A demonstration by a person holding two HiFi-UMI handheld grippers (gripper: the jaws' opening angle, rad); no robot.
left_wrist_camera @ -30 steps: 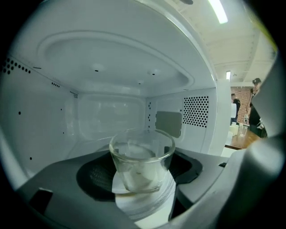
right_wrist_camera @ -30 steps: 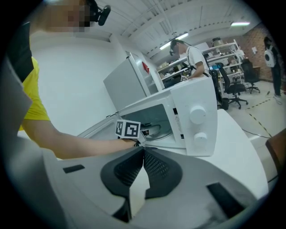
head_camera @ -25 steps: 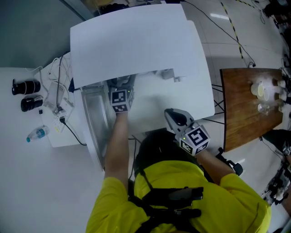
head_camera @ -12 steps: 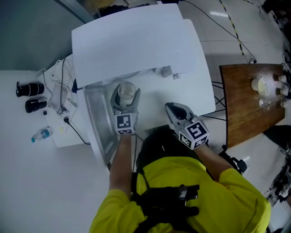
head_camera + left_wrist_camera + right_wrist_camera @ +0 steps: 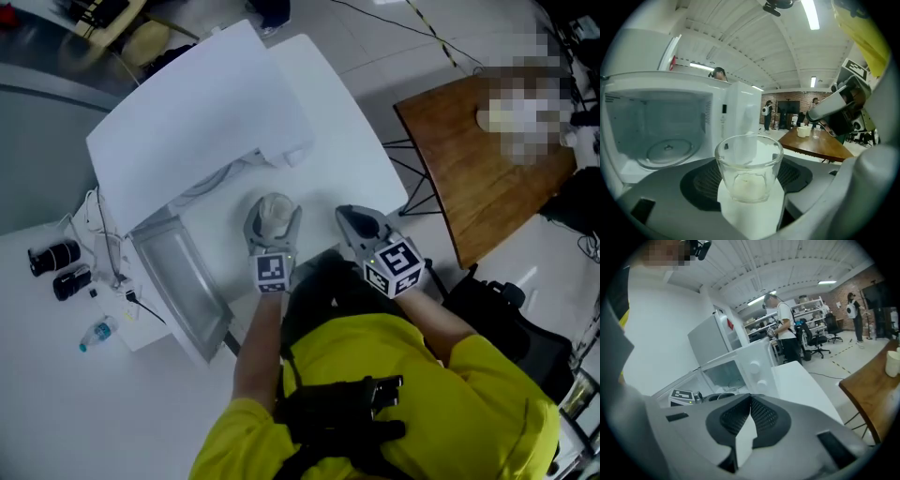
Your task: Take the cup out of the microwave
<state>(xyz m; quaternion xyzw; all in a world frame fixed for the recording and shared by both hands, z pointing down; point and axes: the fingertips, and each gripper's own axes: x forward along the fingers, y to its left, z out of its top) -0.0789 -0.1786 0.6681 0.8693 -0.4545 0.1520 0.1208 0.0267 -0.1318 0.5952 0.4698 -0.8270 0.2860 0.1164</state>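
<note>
The head view is bright and even, lit from overhead. The white desk (image 5: 349,141) and the microwave (image 5: 192,117) top are nearly washed out, and shadows are faint. Straight edges bow toward the frame's corners.

Both gripper views are round fisheye pictures with black corners. In the left gripper view a ceiling strip light (image 5: 810,14) flares white. The glass cup (image 5: 749,166) is sharp, with small glints on its rim. The microwave cavity is dimmer and grey, and the nearest foreground is soft. In the right gripper view the foreground blurs, and the far room is clear under the strip lights (image 5: 833,282).
</note>
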